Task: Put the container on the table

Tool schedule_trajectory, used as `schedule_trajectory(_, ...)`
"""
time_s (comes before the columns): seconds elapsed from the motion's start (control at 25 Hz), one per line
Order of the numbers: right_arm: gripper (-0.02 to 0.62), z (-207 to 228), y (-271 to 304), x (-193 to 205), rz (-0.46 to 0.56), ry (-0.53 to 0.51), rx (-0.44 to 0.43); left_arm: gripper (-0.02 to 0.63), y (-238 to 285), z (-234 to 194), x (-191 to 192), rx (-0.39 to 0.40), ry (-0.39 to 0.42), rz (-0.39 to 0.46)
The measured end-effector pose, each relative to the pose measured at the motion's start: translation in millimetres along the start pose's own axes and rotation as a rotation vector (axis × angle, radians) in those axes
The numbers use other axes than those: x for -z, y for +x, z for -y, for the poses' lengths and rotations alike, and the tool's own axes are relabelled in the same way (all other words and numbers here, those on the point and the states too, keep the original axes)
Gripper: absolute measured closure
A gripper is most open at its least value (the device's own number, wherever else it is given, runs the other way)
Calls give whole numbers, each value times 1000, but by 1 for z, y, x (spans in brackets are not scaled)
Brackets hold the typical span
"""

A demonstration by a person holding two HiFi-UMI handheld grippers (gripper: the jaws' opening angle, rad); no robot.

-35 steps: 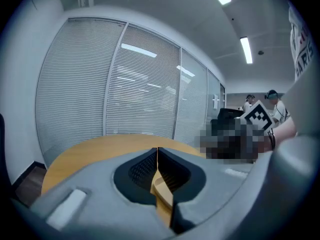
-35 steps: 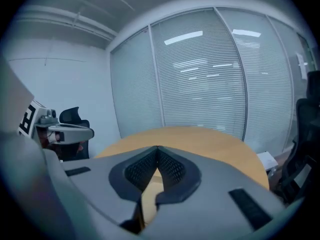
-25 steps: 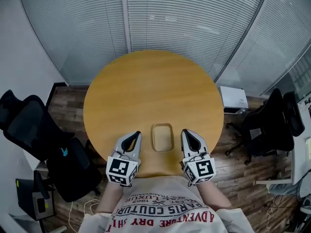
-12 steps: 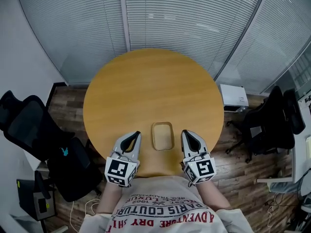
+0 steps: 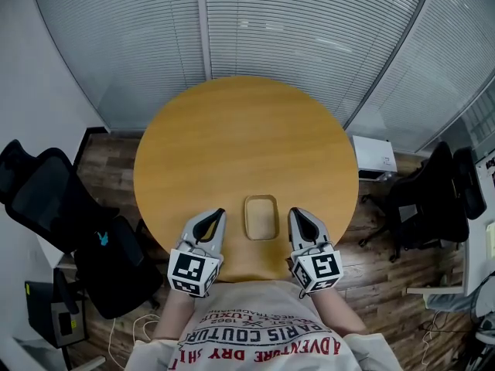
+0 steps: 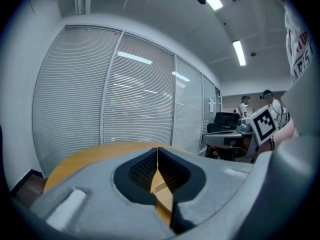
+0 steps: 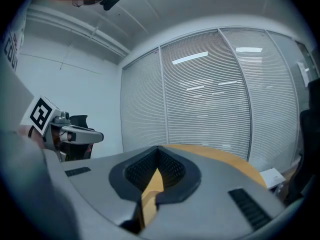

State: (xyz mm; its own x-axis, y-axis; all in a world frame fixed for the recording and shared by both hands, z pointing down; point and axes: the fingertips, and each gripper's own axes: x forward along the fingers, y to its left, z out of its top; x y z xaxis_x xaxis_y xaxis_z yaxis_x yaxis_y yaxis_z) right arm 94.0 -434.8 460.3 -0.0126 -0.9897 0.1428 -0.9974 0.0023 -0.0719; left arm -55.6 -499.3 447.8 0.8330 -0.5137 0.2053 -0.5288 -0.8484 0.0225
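So here's where I'm at: the small tan rectangular container with rounded corners (image 5: 261, 217) is sitting flat on the round wooden table (image 5: 240, 145), on the near side close to the edge by my body, and it's parked right between my two grippers. My left gripper (image 5: 218, 212) has its jaws pinched together at the tips with nothing in them. In the left gripper view (image 6: 157, 149) the two pads meet in a line, and only table shows past them. Same story for my right gripper (image 5: 294, 210): tips closed on each other and empty, which the right gripper view (image 7: 158, 149) shows pretty clearly. What matters for any next move is the layout. The container is to the right of my left jaws and to the left of my right jaws, not touching either, just beside both. Its long axis runs straight away from me, roughly parallel to the way both grippers point, so its long sides face the grippers and its short ends face me and the far side of the table. The right one looks a hair nearer, but honestly it's close to even. Since it's already resting on the table and I'm not holding it, I'd guess the placing part is basically done.
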Motion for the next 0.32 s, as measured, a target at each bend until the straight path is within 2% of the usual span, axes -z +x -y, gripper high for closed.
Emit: schedule_trajectory(0.32,588,-5,4,3,-14,-14,-4,594,1,0,-1,11,0,5)
